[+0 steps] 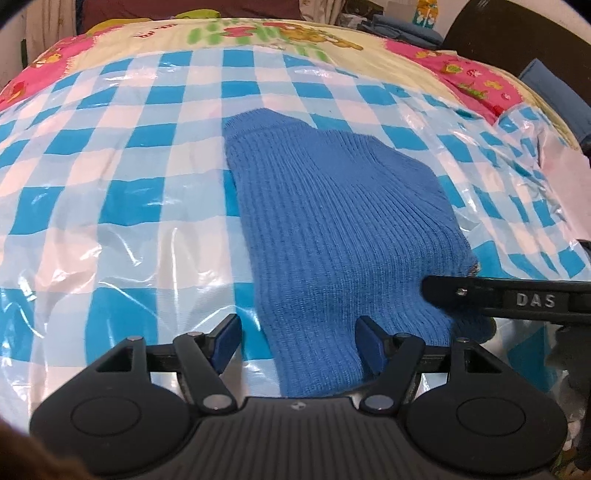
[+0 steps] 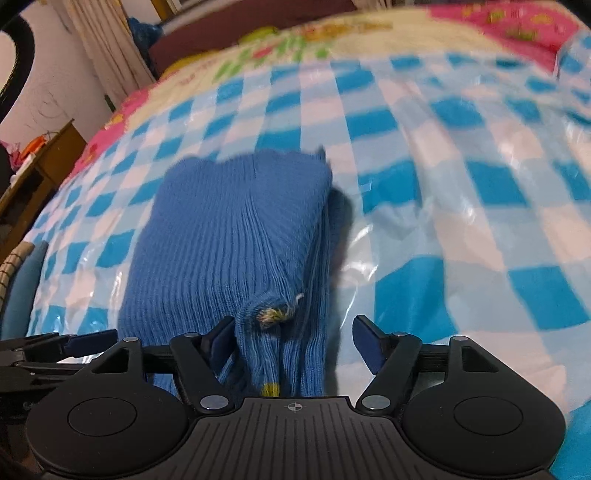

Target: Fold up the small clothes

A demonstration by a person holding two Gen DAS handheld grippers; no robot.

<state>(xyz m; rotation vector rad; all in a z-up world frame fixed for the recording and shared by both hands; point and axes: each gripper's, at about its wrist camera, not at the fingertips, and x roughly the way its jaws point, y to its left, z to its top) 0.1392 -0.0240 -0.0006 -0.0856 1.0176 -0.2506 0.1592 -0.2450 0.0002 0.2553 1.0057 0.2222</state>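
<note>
left hand-held gripper (image 1: 297,343): jaws spread, pads clear of knit | right hand-held gripper (image 2: 293,341): jaws spread, knit's near end between them, not pinched | knit (image 1: 332,221): blue ribbed, folded, flat on checked sheet (image 1: 129,184) | sheet: over bed (image 1: 369,37)

"DAS" in raised letters on the black right gripper (image 1: 424,291) finger, near right; bedsheet (image 1: 258,33) print unreadable

One blue knitted garment (image 1: 332,221), one checked plastic sheet (image 1: 129,166), two grippers: left gripper (image 1: 297,343), right gripper (image 2: 293,343).
</note>
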